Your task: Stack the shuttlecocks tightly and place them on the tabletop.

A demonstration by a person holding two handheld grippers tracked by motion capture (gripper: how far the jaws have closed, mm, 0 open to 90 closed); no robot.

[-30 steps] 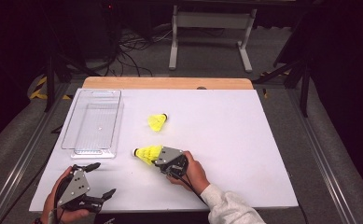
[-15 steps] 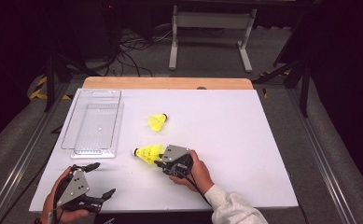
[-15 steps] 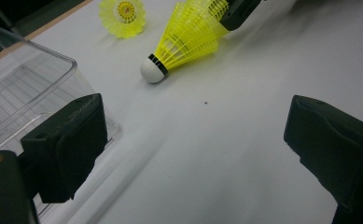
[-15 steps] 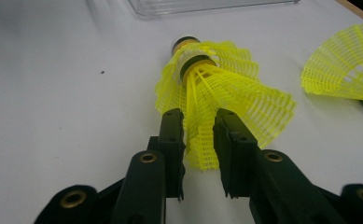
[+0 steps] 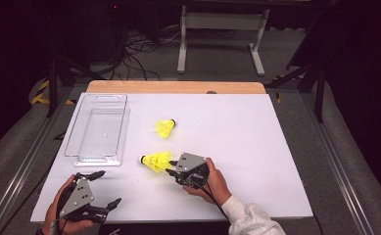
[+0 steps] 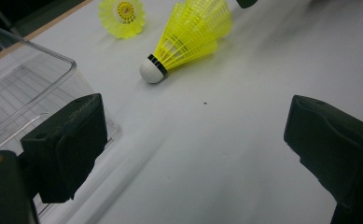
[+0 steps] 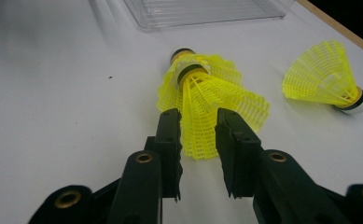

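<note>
Right gripper view shows your right gripper (image 7: 198,135) clamped on the mesh skirt of a yellow shuttlecock (image 7: 207,100) lying near the clear tray (image 5: 100,128); it looks light and crushable, so squeeze gently.

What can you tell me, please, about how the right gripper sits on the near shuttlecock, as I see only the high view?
Observer: In the right gripper view, the right gripper has a jaw on each side of the near shuttlecock's yellow skirt edge, pinching it.
Operator: Thank you; is the left gripper open?
Observer: Yes, the left gripper has its jaws wide apart with nothing between them.
Operator: What lies beside it?
Observer: The clear tray's corner sits right behind one jaw.
</note>
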